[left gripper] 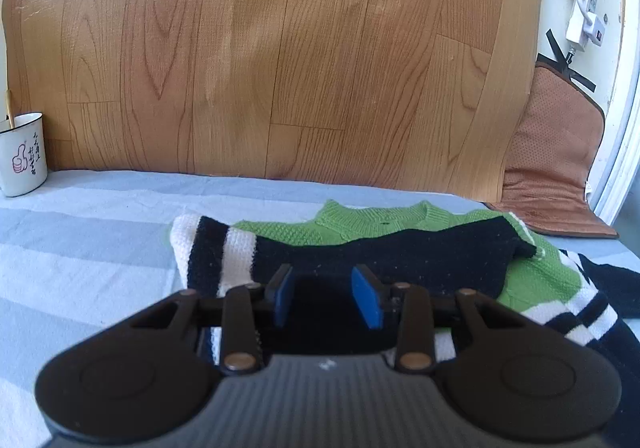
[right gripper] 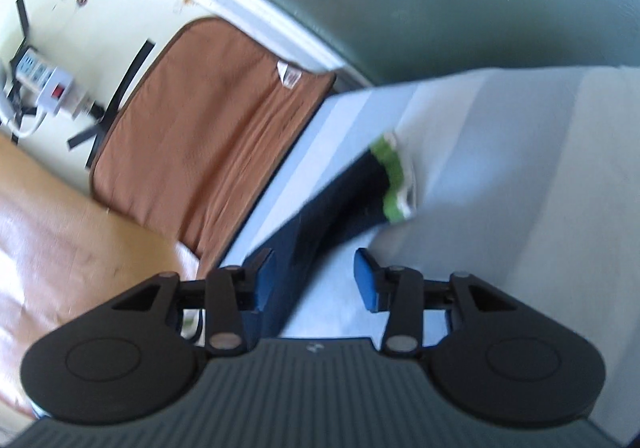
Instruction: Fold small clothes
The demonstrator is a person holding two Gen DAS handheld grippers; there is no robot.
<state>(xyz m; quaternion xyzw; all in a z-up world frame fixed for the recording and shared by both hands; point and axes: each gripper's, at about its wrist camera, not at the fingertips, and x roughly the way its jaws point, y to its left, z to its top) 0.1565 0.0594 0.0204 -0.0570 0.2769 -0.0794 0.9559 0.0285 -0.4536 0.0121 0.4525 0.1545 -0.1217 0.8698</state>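
Observation:
A small knit sweater (left gripper: pixel 348 224), green with black and white stripes, lies on the striped blue-grey sheet (left gripper: pixel 80 248). One black sleeve (left gripper: pixel 400 260) is folded across its green body. My left gripper (left gripper: pixel 326 298) is open, low over the folded black sleeve, with nothing between its blue pads (left gripper: pixel 366 298). In the right wrist view the other sleeve (right gripper: pixel 340 191), black with a green and white cuff (right gripper: pixel 394 177), lies stretched out on the sheet. My right gripper (right gripper: pixel 314 278) is open just above this sleeve's near end; its left pad (right gripper: pixel 264 280) sits against the dark fabric.
A white enamel mug (left gripper: pixel 22 155) stands at the far left by the wood-pattern wall (left gripper: pixel 280 47). A brown cushion (left gripper: pixel 556 151) leans at the right, also in the right wrist view (right gripper: pixel 208 127). A power strip (right gripper: pixel 44 83) is taped to the wall. The sheet (right gripper: pixel 520 167) extends right.

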